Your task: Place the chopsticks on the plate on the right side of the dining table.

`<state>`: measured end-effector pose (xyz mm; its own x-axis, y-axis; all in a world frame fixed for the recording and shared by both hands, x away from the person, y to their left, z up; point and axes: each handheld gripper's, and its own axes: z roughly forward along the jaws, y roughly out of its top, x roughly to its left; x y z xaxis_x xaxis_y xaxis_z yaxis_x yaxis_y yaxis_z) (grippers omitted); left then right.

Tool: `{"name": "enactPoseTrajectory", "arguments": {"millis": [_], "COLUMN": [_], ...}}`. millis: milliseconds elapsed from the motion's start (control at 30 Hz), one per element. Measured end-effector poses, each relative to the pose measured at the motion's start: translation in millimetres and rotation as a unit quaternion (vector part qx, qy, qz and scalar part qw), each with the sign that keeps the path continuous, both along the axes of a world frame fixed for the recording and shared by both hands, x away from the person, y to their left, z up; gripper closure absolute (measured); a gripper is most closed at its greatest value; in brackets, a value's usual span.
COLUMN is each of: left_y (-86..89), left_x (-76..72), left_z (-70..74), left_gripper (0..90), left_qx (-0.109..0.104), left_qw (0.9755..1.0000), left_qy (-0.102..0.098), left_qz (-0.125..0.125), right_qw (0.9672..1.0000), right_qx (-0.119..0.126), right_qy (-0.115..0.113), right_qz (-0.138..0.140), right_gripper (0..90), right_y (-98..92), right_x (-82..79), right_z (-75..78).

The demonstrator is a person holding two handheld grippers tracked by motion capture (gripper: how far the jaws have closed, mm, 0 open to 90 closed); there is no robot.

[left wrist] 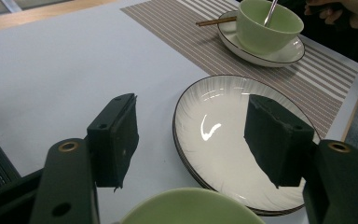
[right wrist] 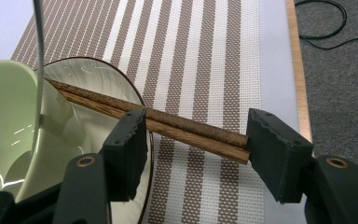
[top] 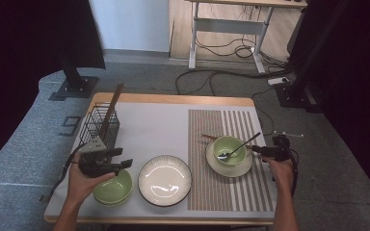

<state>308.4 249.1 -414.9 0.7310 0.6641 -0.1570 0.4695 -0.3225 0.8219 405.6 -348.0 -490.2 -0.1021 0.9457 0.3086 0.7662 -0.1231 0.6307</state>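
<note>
Across the middle of the high view, the table is carrying everything, its grey top edged in pale wood. Covering its right part, a striped placemat is lying flat. At the upper left of the table, a black wire basket is standing with a long brown stick leaning out of it. Near the lower centre, a large white plate with a dark rim is sitting bare. Just left of it, at the lower left, a green bowl is resting under the left gripper, whose jaws are standing spread with nothing between them; in the left gripper view they are framing the large white plate and the bowl's rim.

On the placemat, a small saucer is holding a second green bowl, and a spoon is leaning in that bowl with its handle pointing to the upper right. A pair of wooden chopsticks is lying across the saucer's rim and out onto the placemat. In the right gripper view, the right gripper is sitting with its jaws wide apart on either side of the chopsticks; whether the pads are touching the chopsticks' ends I cannot tell.
</note>
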Motion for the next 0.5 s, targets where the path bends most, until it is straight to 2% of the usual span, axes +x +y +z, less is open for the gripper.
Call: {"name": "enactPoseTrajectory", "arguments": {"millis": [500], "left_y": [0.2], "left_x": [-0.2], "left_z": [-0.2], "left_gripper": [34.8], "left_qx": [0.001], "left_qw": [1.0], "left_qy": [0.0], "left_qz": [0.0], "right_qw": [0.9996], "right_qx": [-0.009], "right_qy": [0.0], "right_qz": [0.025], "right_gripper": [39.8], "right_y": [13.6], "right_x": [3.7], "right_z": [-1.7]}}
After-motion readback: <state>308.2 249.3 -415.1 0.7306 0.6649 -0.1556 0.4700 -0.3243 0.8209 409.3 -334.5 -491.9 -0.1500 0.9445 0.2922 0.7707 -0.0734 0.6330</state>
